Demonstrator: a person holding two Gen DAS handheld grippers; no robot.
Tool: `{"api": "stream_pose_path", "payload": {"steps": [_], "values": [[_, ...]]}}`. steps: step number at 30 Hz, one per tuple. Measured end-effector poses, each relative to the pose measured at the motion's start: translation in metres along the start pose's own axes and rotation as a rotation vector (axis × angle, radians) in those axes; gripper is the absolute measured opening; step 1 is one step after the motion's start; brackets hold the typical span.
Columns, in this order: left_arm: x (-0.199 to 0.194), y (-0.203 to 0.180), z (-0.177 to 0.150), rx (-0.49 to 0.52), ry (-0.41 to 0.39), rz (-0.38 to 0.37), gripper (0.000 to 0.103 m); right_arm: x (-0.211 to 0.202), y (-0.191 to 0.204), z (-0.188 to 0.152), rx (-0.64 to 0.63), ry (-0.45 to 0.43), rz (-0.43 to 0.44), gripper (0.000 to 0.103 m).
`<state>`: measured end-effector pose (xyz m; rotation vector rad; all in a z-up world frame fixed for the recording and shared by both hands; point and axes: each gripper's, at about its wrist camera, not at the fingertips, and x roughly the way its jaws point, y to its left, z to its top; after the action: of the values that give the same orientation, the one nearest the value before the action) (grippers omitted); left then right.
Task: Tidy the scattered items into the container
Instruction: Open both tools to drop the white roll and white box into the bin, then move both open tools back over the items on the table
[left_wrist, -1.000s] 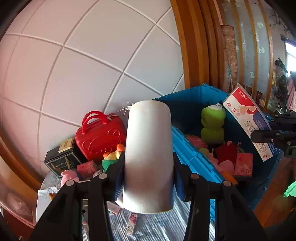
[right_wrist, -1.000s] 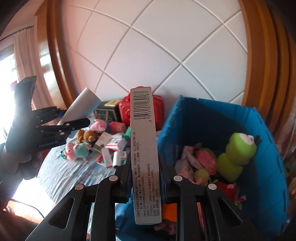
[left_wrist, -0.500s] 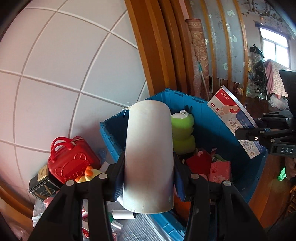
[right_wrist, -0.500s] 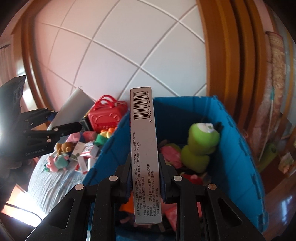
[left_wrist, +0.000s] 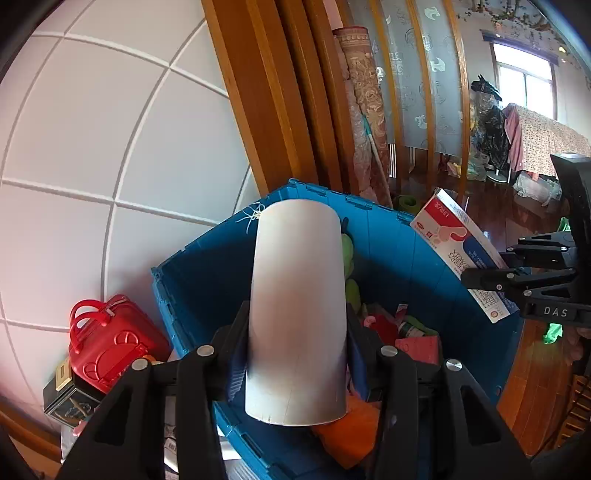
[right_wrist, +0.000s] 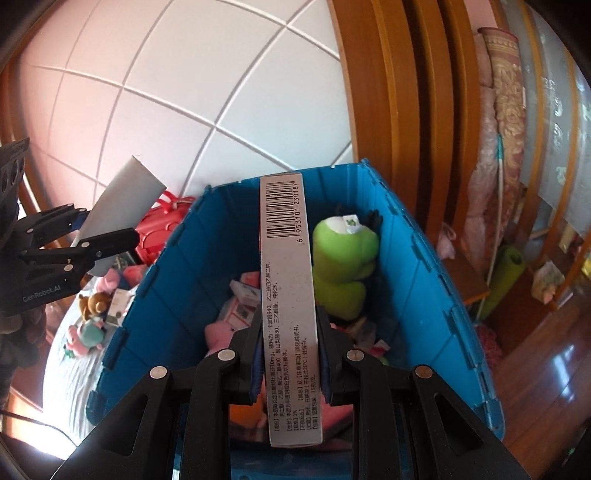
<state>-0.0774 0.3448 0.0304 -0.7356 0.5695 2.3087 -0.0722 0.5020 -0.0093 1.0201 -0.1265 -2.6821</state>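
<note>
Both tongs have swung from the toy-strewn surface over the bin (right_wrist: 177, 295), left tongs (left_wrist: 295, 354) clamped on the tube (left_wrist: 297, 314), right tongs (right_wrist: 288, 350) pinching the box (right_wrist: 288, 295), ready to drop.

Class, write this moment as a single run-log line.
left tool: shut on white tube | right tool: shut on medicine box | both above blue crate | release: not yet
</note>
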Motion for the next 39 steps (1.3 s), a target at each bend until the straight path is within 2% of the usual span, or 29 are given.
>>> {"api": "stream_pose_path", "payload": {"steps": [9, 12, 13, 14, 15, 16, 17, 19, 25, 39], "values": [[0.012, -0.003, 0.013, 0.014, -0.011, -0.017, 0.045, 0.006, -0.010, 0.003, 0.003, -0.002, -0.011, 0.023], [0.015, -0.001, 0.020, -0.008, -0.018, -0.044, 0.045, 0.007, -0.012, 0.006, 0.004, -0.009, -0.019, 0.023], [0.017, 0.002, 0.022, -0.022, -0.014, -0.048, 0.046, 0.007, -0.013, 0.007, 0.004, -0.016, -0.029, 0.023], [0.019, 0.004, 0.024, -0.036, -0.009, -0.035, 0.066, 0.008, -0.013, 0.008, 0.006, -0.024, -0.048, 0.025], [0.018, 0.007, 0.025, -0.055, -0.015, -0.016, 0.096, 0.008, -0.014, 0.009, 0.007, -0.033, -0.071, 0.044], [0.015, 0.012, 0.025, -0.083, -0.038, -0.009, 0.103, 0.008, -0.014, 0.010, 0.011, -0.042, -0.084, 0.086], [0.011, 0.017, 0.024, -0.110, -0.052, -0.019, 0.103, 0.006, -0.016, 0.010, 0.022, -0.063, -0.086, 0.102], [0.010, 0.023, 0.019, -0.130, -0.043, -0.026, 0.103, 0.004, -0.017, 0.012, 0.035, -0.077, -0.078, 0.100], [0.004, 0.037, -0.007, -0.133, -0.008, 0.036, 0.103, 0.010, -0.007, 0.013, 0.017, -0.062, -0.031, 0.102], [-0.049, 0.100, -0.092, -0.253, 0.035, 0.139, 0.103, 0.021, 0.087, 0.023, -0.116, -0.061, 0.115, 0.103]]}}
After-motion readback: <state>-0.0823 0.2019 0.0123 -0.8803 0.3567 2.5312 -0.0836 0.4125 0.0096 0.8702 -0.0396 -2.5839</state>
